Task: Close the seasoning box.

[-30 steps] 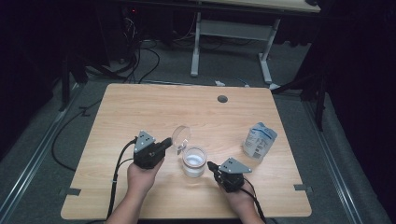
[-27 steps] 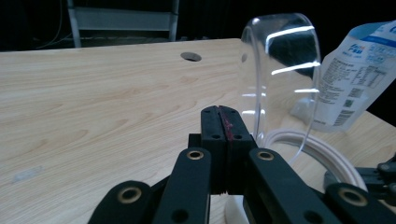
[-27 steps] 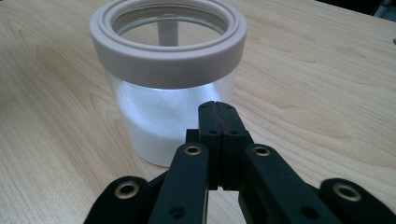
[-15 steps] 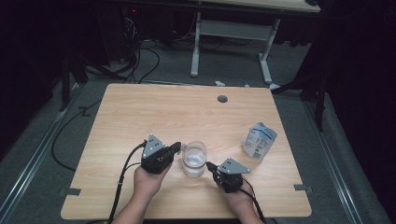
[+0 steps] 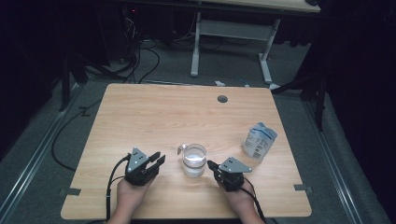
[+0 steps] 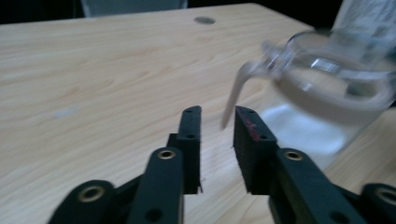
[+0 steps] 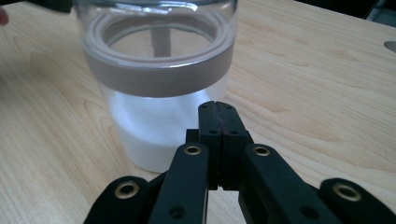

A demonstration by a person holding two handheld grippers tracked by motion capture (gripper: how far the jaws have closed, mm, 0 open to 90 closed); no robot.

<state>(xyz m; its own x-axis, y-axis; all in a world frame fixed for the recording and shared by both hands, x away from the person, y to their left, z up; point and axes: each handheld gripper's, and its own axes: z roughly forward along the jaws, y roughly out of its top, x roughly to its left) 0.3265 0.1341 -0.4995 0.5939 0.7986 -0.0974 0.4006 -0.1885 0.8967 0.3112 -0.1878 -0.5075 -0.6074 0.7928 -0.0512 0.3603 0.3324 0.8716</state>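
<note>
A clear glass jar (image 5: pixel 194 161) with white powder in its bottom stands near the table's front edge, its lid down on a grey seal ring (image 7: pixel 159 77). My left gripper (image 5: pixel 158 158) sits on the jar's left. Its jaws have just been opening and stand apart with nothing between them (image 6: pixel 217 116). The jar's blurred clasp (image 6: pixel 233 95) hangs just beyond their tips. My right gripper (image 5: pixel 211 164) is at the jar's right, its jaws pressed together (image 7: pixel 217 109) close in front of the glass wall.
A white and blue bag (image 5: pixel 259 141) stands to the right of the jar. A round cable hole (image 5: pixel 222 99) sits near the far edge of the wooden table (image 5: pixel 154 116). Cables and desk legs lie on the floor behind.
The jar's lid, held raised by the left gripper a second ago, has come down on the jar. The left gripper has let go, opened and drawn back left. The right gripper stays put.
</note>
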